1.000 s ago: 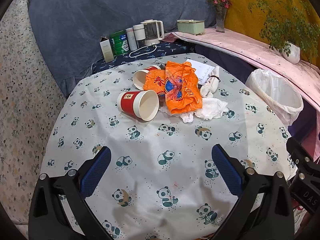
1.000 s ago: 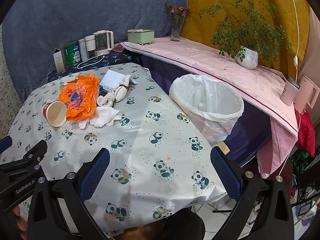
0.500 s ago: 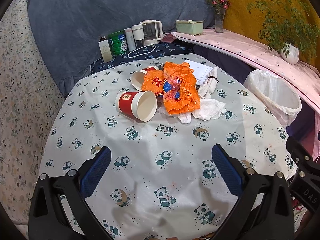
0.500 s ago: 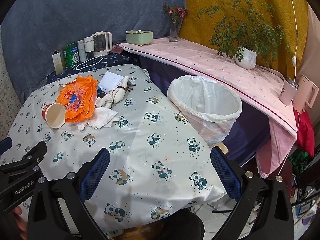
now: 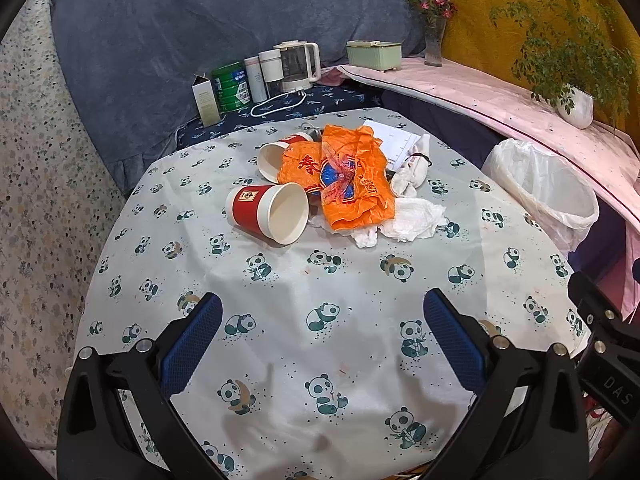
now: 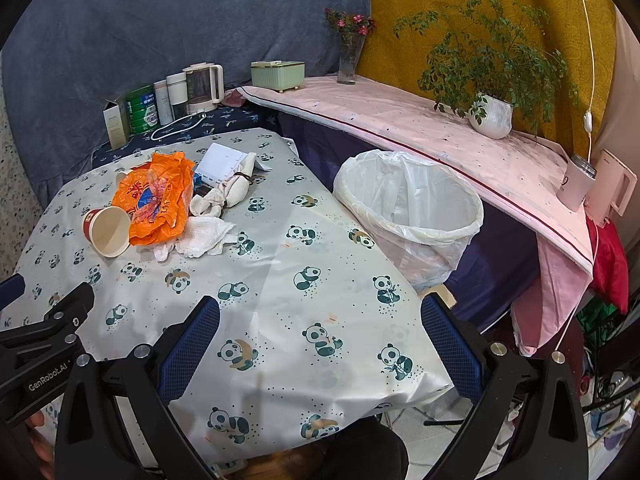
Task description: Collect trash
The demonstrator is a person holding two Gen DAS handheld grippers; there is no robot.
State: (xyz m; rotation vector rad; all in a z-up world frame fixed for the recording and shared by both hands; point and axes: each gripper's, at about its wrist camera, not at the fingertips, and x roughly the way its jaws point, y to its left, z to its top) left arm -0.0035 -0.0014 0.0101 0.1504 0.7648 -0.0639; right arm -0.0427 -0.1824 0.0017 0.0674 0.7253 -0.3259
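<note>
Hovering over the near edge of the counter [image 5: 280, 344], left tongs [image 5: 322, 312] spread wide, nothing between the blue pads [image 5: 192, 340]. Right tongs [image 6: 320, 316] same: spread, holding nothing, over the counter's right-hand corner.

Counter has a panda-print cloth. Trash pile sits mid-counter, well ahead of both tongs:
- red paper cup [image 5: 268, 218] on its side, mouth facing the left camera, nearest piece to the left tongs
- second paper cup [image 5: 276, 156] behind it, also tipped, partly under the orange bag
- crumpled orange plastic bag [image 5: 344, 180] in the middle, touching both cups
- crumpled white tissue [image 5: 408, 220] just right of the bag, partly tucked under it
- white cloth bundle [image 5: 412, 170] with a dark band round it, behind the tissue
- white paper sheet [image 5: 392, 138] at the far side, partly under the bag and bundle

Trash bin [image 6: 412, 216] with a white liner stands just off the counter's right edge, between counter and the pink-covered shelf [image 6: 400, 128]. From the right wrist view it's closer to the right tongs than the pile is.

Back ledge: kettle [image 5: 296, 66], green tin [image 5: 230, 86], small carton [image 5: 206, 100]. Shelf carries a green box [image 6: 276, 74], flower vase [image 6: 350, 56], potted plant [image 6: 490, 76].
</note>
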